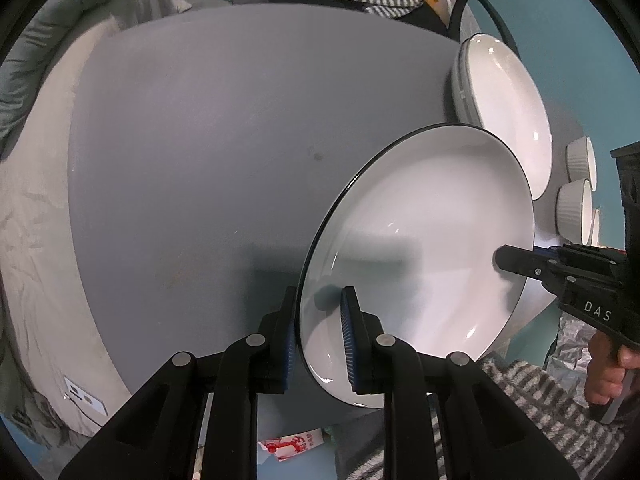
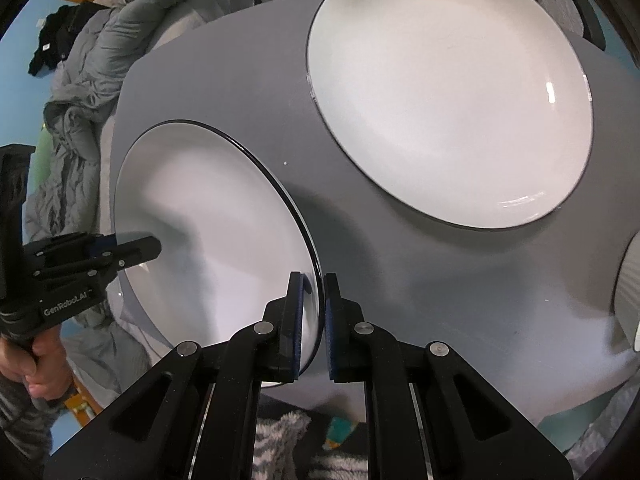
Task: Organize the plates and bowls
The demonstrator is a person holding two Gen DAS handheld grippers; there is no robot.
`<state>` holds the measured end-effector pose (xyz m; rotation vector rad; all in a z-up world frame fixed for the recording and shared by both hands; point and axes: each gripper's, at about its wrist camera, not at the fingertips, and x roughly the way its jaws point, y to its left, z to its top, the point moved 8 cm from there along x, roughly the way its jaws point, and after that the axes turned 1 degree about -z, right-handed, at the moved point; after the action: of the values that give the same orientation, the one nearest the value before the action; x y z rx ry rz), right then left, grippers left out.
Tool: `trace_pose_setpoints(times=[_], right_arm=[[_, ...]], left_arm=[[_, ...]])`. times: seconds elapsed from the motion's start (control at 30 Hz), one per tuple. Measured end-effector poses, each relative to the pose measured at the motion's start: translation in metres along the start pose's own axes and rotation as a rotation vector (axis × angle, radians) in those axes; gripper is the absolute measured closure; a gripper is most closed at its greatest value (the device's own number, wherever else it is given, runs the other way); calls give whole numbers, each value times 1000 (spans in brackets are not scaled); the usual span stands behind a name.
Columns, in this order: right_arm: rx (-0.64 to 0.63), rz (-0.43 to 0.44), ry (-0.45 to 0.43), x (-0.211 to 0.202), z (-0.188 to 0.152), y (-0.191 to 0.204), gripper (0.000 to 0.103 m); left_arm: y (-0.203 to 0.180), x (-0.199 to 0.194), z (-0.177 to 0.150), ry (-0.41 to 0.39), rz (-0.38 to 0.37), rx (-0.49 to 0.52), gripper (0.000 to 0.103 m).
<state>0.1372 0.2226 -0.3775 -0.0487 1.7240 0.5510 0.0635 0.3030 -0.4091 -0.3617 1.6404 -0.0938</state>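
Left wrist view: the left tool (image 1: 320,332) is clamped on the near rim of a white plate (image 1: 424,240) held tilted above the grey desk (image 1: 200,160); the right tool (image 1: 516,258) grips the opposite rim. Stacked plates (image 1: 508,112) and ribbed bowls (image 1: 576,184) stand beyond.

Right wrist view: the right tool (image 2: 314,324) pinches the same plate's rim.

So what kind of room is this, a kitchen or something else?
Probably a lived-in home room, perhaps a bedroom, not a kitchen. A rumpled grey quilted blanket and dark clothes lie beside the round grey table, which holds white black-rimmed plates.
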Motion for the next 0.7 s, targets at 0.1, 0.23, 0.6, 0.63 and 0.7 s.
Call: trace_pose_setpoints(times=[0.1,0.23,0.6,0.63,0.7], right_arm=[[7,0,-4,-8,0,-5,94],[14,-2,-16,-18,1,-12,93],[68,16,-49,-39,15,-46,93],[71,16,-50,-40,16,-47,93],[80,18,-55,-42,20,-53,93]], left_arm=[[-5,-5,5,-9,4,13,84],[-14,-12,15,-19,8,33,83],[-45,-23,54,-32,21,83,84],[-48,-24,58,-33,23,87,83],[-55,-24,66,-36,29,95,84]])
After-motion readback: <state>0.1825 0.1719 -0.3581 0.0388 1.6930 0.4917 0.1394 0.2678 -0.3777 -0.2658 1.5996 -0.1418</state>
